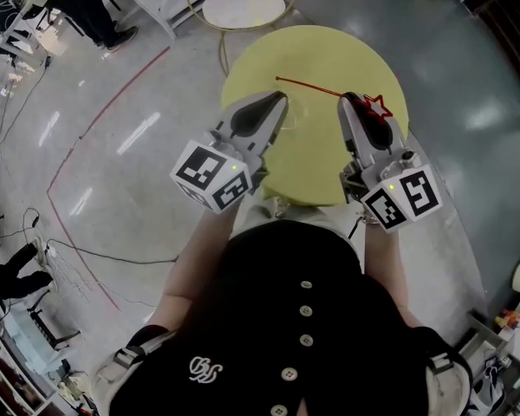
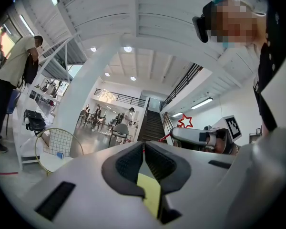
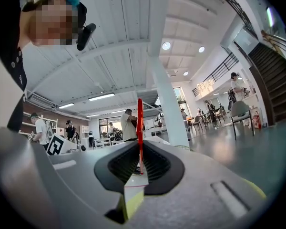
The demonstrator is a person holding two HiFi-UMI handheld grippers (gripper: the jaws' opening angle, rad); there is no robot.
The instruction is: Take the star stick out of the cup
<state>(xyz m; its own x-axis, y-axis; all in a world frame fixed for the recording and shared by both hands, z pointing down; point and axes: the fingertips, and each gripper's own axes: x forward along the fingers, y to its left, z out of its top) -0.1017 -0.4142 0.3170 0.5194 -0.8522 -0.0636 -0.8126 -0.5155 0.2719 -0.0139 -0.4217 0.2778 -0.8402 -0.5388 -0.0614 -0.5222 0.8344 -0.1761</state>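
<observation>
Star stick point(image 1: 312, 87) looked light, thin and whippy to me, so a pinch near the star end seemed safest. My right tongs point(image 1: 351, 102) were clamped on it there, level over the yellow surface point(image 1: 269, 59). Left tongs point(image 1: 280, 100) were closed and empty.

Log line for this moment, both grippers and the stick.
right gripper: shut on star stick | star stick: held level above yellow table | left gripper: shut, nothing between jaws
</observation>
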